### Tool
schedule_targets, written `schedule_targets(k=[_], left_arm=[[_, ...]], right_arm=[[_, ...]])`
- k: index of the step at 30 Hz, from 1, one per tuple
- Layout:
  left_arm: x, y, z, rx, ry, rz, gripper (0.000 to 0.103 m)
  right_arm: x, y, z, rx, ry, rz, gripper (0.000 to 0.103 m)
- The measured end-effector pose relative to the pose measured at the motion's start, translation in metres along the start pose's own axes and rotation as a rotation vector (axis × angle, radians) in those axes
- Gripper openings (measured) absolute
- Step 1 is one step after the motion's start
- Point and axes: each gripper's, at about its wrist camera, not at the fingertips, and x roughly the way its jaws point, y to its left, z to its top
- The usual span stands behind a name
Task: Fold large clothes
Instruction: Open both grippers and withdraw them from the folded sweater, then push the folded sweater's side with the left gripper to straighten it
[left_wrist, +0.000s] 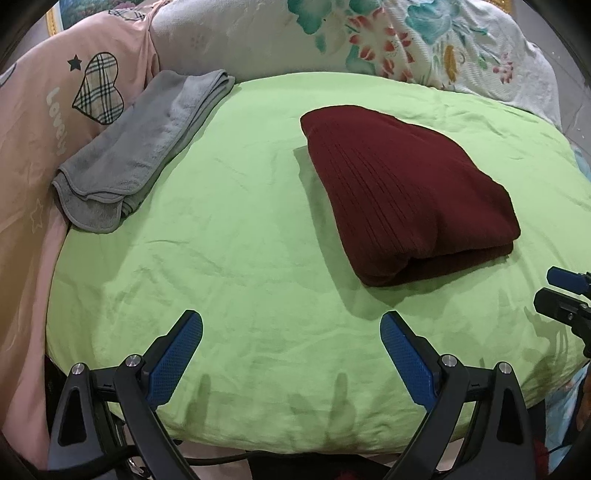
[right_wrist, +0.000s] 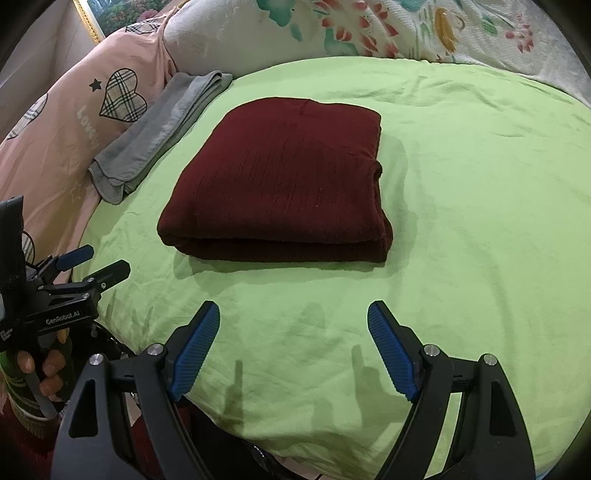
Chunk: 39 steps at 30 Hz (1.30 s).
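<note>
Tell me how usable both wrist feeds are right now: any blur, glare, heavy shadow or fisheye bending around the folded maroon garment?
Left wrist view: sharp, evenly lit, no glare; the maroon garment casts a soft shadow toward the left gripper; the green sheet bulges from fisheye, corners vignetted black. Right wrist view: equally sharp; finger shadows fall on the sheet near the right gripper; the edges curve strongly.

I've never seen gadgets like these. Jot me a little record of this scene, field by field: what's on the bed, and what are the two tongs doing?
surface: green sheet, lightly wrinkled
main item: dark red garment, folded into a neat rectangle, lying flat
other item: grey towel, folded, at the sheet's left edge, apart from the garment
behind: pink bedding and floral quilt
left gripper: open, holding nothing, short of the garment
right gripper: open, holding nothing, short of the garment
fold status: looks finished
</note>
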Motion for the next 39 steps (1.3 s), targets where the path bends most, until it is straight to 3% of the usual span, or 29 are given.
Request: schedule_targets(k=[5, 19, 27, 32, 39], left_arm=[[0.004, -0.007, 0.008, 0.024, -0.009, 0.015, 0.097], [-0.006, -0.016, 0.023, 0.001, -0.044, -0.039, 0.097], [0.007, -0.007, 0.055, -0.066, -0.073, -0.079, 0.097], [0.037, 0.005, 0.079, -0.138, -0.050, -0.134, 0.097], [0.076, 0.012, 0.100, -0.188, -0.005, -0.205, 0.097]], right_arm=[[0.002, 0.000, 0.010, -0.012, -0.008, -0.001, 0.082], [0.009, 0.000, 0.033, -0.035, -0.021, 0.007, 0.082], [0.028, -0.031, 0.070, 0.073, -0.066, 0.023, 0.082], [0.049, -0.055, 0.101, 0.165, -0.100, 0.049, 0.082], [0.101, -0.085, 0.139, 0.298, -0.074, 0.093, 0.081]])
